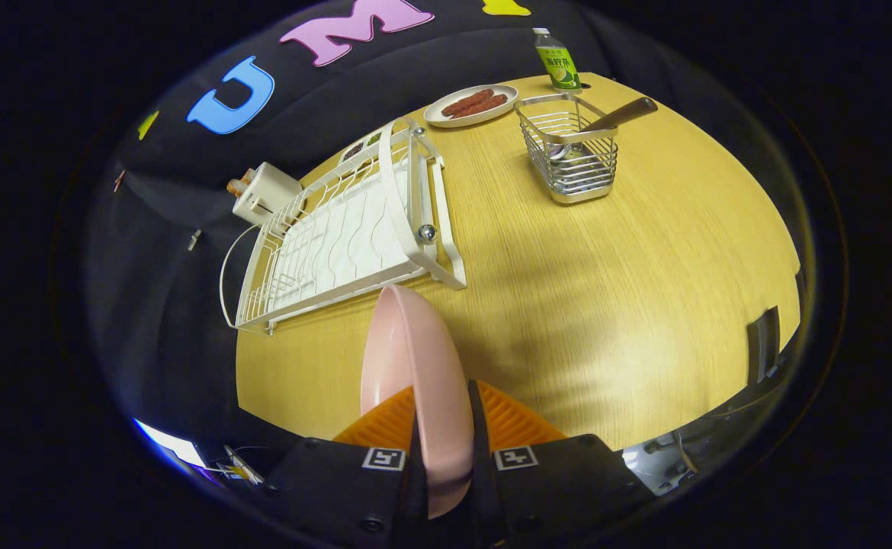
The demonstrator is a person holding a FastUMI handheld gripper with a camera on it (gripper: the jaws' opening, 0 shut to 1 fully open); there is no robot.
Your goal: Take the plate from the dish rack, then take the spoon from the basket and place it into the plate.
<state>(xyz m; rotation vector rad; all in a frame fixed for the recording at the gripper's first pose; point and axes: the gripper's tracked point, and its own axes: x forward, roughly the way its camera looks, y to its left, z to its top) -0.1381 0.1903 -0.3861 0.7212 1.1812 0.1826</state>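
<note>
Gripper view: the tool (444,450) is closed on a pale pink round plate (415,381), held on edge between both fingers and raised above the surface — the plate is out of the white wire dish rack (347,229), which sits empty just beyond it. The wooden-handled spoon (606,122) stands in the silver wire basket (572,156), well beyond the fingers and off to the right.

Risk, as I judge it: the grip is on the rim only, plate upright, so a tilt or a hard set-down could let it slip or roll. Placed too near the rack, it may knock the frame.

Surface (644,305): light wood-grain top, mostly bare ahead — room to lay the plate flat. At the far edge, a white oval dish of sausages (471,105) and a green-labelled bottle (557,65). A small white box (264,192) sits behind the rack. Black cloth wall beyond.
</note>
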